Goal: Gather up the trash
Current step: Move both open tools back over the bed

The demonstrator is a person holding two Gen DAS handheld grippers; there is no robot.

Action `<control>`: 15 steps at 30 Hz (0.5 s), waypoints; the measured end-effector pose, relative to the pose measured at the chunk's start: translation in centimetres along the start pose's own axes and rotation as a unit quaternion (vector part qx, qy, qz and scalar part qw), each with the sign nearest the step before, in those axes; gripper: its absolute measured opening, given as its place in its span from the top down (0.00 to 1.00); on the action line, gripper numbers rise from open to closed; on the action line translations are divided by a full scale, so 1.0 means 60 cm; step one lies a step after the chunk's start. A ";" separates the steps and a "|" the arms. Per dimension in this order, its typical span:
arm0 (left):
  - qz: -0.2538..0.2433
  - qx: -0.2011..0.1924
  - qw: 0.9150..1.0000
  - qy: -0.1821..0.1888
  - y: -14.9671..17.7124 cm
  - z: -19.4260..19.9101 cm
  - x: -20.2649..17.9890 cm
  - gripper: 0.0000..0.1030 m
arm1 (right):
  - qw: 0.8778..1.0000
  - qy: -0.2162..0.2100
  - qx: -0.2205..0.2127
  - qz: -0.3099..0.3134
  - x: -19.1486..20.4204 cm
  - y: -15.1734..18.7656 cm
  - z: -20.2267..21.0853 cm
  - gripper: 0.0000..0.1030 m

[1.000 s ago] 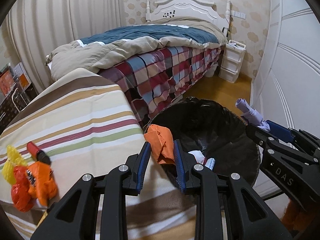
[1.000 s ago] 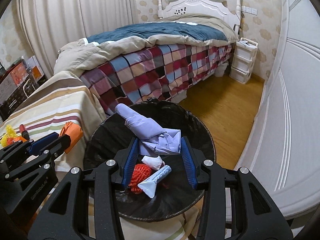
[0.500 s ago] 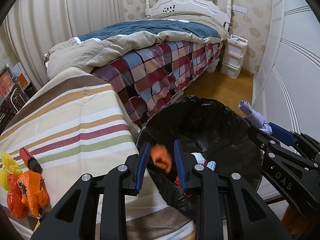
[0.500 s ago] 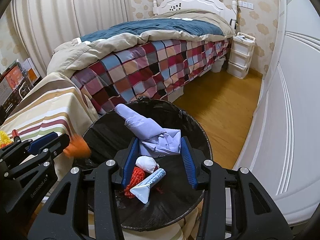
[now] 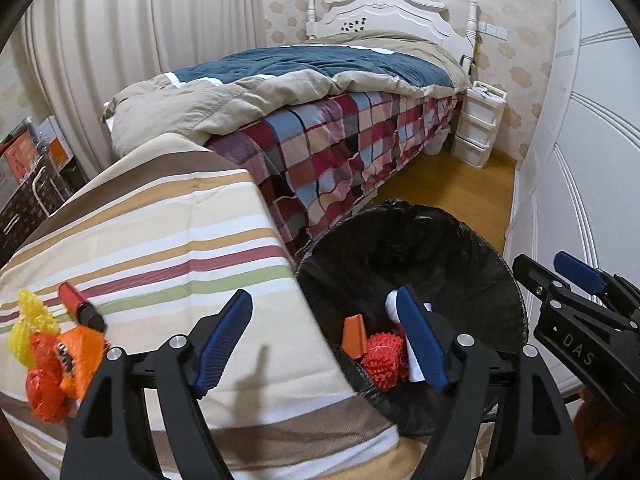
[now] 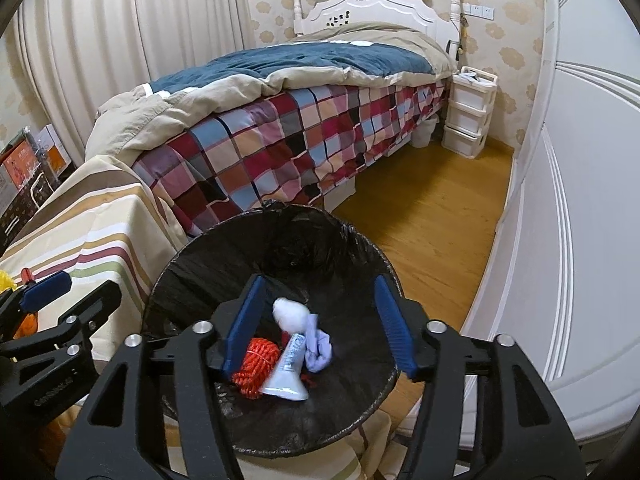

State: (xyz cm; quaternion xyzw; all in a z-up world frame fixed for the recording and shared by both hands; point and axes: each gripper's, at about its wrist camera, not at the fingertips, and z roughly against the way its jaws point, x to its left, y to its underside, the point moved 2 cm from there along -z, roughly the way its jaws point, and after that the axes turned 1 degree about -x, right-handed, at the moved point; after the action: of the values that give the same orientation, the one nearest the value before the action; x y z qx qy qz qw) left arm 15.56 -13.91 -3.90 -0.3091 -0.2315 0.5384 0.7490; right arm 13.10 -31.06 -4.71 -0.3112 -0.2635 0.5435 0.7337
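Starting at far left, a yellow mesh ball (image 5: 29, 322), orange crumpled wrappers (image 5: 60, 368) and a red-and-black marker (image 5: 81, 307) are seen lying close together on the striped tablecloth (image 5: 168, 240). Next, the left gripper (image 5: 324, 344) is held w/ jaws spread wide, nothing gripped; one finger is over the cloth, the other over the bin. To its right the black-lined trash bin (image 6: 200, 264) is set just beside the table edge, w/ the plaid-covered bed (image 6: 304, 128) behind. Inside the bin an orange piece (image 5: 355, 336), red mesh ball (image 6: 256, 360), white wad (image 6: 291, 312), squeezed tube (image 6: 286, 372) and lilac cloth (image 6: 318, 346) are piled together. The right gripper (image 6: 318, 328) is held above the bin, jaws wide apart, empty. A white drawer unit (image 6: 468, 112) is seen by the far wall.
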 end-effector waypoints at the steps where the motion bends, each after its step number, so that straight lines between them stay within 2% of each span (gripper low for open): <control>1: 0.003 -0.001 1.000 -0.001 0.002 0.007 0.005 0.26 | 1.000 0.000 -0.001 0.000 0.000 0.000 0.003 0.43; 4: 0.009 -0.004 1.000 -0.004 0.008 0.022 0.017 0.25 | 1.000 -0.002 -0.006 0.001 0.005 0.003 0.015 0.38; 15: 0.042 -0.009 0.999 -0.025 0.055 0.091 0.090 0.25 | 0.999 -0.029 -0.002 0.016 0.058 0.033 0.060 0.36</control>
State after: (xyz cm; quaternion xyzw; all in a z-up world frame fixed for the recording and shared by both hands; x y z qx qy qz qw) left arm 11.39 -6.85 -2.34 -0.3115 -0.2421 0.5746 0.7171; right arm 10.15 -26.70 -3.59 -0.3013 -0.2806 0.5635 0.7162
